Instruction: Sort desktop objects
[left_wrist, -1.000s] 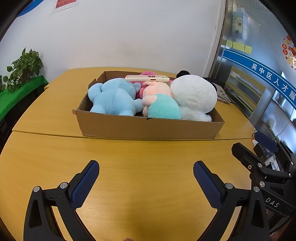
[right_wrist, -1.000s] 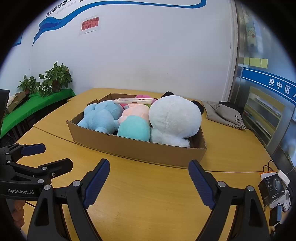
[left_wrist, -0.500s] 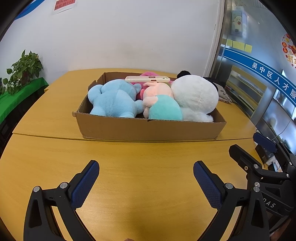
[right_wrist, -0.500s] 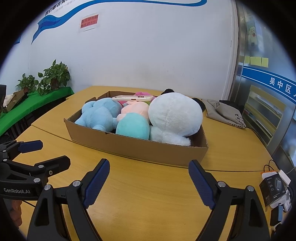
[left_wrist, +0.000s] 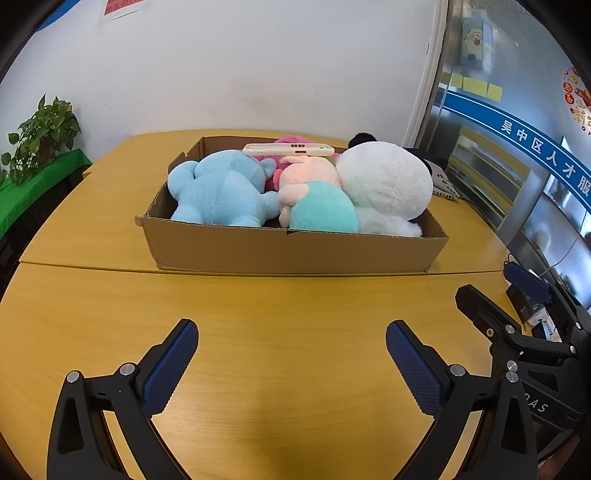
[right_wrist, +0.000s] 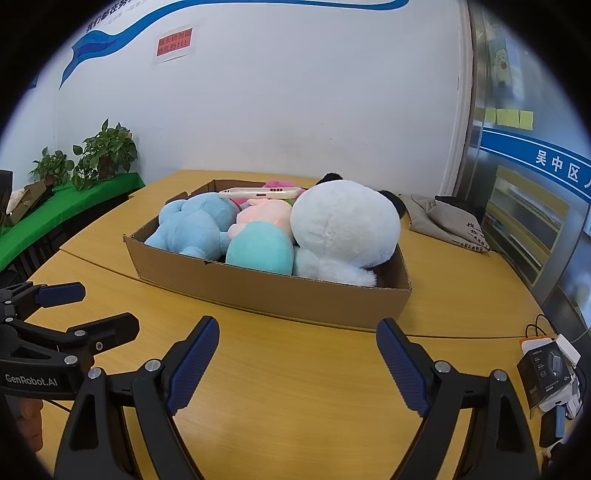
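Observation:
A shallow cardboard box (left_wrist: 291, 251) (right_wrist: 266, 291) stands on the yellow table. It holds a blue plush (left_wrist: 221, 192) (right_wrist: 192, 229), a pink and teal plush (left_wrist: 317, 206) (right_wrist: 262, 243), a big white plush (left_wrist: 384, 184) (right_wrist: 343, 229) and a magenta plush (left_wrist: 291, 142) at the back. A white phone-like case (left_wrist: 288, 149) (right_wrist: 260, 192) lies on top of the plushes. My left gripper (left_wrist: 291, 332) is open and empty, short of the box. My right gripper (right_wrist: 297, 328) is open and empty, just before the box's front wall.
A grey cloth bag (right_wrist: 447, 225) lies at the back right of the table. A black charger box with cables (right_wrist: 543, 373) sits at the right edge. Potted plants (right_wrist: 103, 155) stand on a green shelf to the left. The table has a seam (left_wrist: 110, 267) in front of the box.
Both grippers have moved a little closer to the box and slightly up; the box looks larger in the right wrist view. Both stay open.

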